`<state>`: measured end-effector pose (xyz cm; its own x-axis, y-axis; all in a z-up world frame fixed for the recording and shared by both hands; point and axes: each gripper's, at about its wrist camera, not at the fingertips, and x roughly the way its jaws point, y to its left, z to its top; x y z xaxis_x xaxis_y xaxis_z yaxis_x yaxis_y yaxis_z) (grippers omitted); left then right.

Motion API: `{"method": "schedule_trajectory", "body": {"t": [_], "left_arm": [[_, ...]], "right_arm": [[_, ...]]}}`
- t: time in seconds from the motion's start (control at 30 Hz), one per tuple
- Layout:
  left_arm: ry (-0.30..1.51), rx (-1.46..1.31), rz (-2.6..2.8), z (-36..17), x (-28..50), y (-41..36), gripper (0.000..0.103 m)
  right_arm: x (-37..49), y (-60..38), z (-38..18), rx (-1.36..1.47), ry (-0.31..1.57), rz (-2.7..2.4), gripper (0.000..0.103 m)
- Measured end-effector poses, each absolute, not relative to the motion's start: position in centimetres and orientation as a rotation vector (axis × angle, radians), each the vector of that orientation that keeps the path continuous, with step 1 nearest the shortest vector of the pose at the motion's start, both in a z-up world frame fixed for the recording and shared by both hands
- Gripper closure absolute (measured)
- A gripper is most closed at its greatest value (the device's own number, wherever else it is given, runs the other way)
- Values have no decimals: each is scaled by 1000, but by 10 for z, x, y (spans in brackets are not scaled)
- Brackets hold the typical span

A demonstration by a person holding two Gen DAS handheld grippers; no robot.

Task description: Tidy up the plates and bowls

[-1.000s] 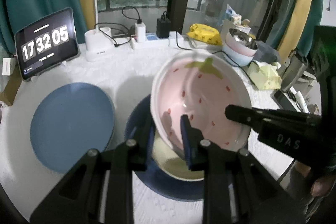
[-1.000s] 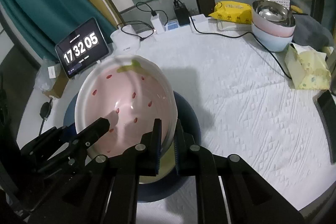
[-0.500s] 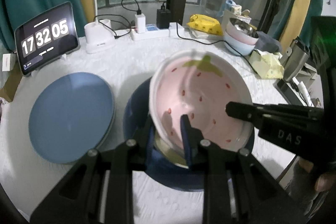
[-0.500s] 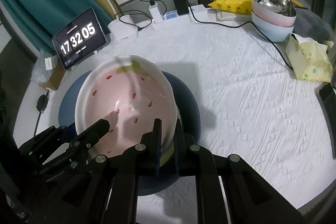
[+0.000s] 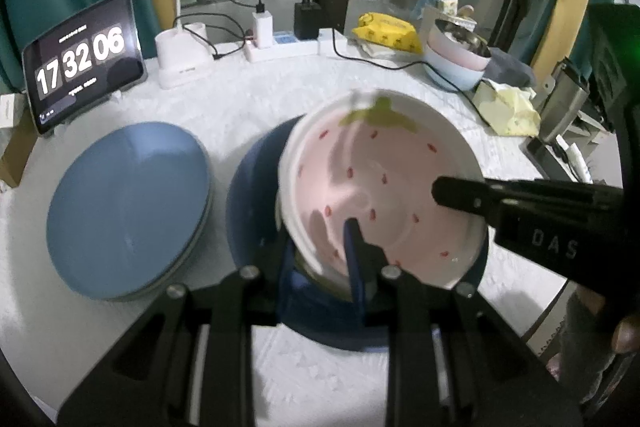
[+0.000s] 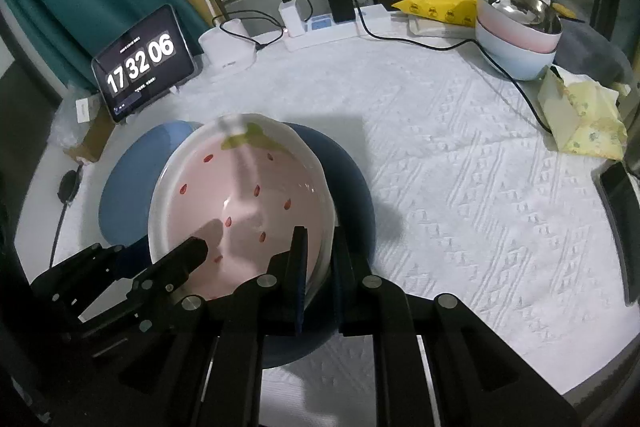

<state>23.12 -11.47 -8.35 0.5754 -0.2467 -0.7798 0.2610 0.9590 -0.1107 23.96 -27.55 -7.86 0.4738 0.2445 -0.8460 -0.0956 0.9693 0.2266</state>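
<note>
A pink strawberry-pattern bowl (image 5: 380, 187) with a white rim is held above a dark blue plate (image 5: 256, 195). My left gripper (image 5: 320, 247) is shut on the bowl's near rim. My right gripper (image 6: 320, 251) is shut on the bowl's right rim; its finger also shows in the left wrist view (image 5: 472, 195). The bowl (image 6: 244, 207) is tilted. A yellowish dish (image 5: 324, 279) shows under it on the dark plate (image 6: 352, 179). A light blue plate (image 5: 128, 207) lies to the left, also seen in the right wrist view (image 6: 124, 195).
A tablet clock (image 6: 144, 63) stands at the back left. A stack of bowls (image 6: 516, 31) with a steel one on top sits at the back right. A power strip with cables (image 6: 332, 27), a yellow pack (image 6: 440, 3) and a tissue pack (image 6: 584, 119) lie around the white tablecloth (image 6: 460, 187).
Both grippers have raised the strawberry bowl a little above the dark blue plate, and the views have pulled back. The plates on the table have not moved.
</note>
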Motion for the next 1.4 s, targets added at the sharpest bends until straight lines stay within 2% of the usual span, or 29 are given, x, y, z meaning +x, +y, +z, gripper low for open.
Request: {"method": "schedule_trajectory", "body": {"t": [0.17,0.53,0.7,1.4], "left_arm": [[917,20,-298,-85,229,-116,78],[928,5,-286,-87,226,-110,74],[922,9,-277,-86,225,-107,73],[826,-15,-248,-58,218,-81,73]], "right_arm": [[238,-271,-78,117,1058,221,85],[238,-261,-76,48,1064,236,82],[240,-264,-76,64,1073,240,75],[233,-270,-55,77,1009,251,74]]}}
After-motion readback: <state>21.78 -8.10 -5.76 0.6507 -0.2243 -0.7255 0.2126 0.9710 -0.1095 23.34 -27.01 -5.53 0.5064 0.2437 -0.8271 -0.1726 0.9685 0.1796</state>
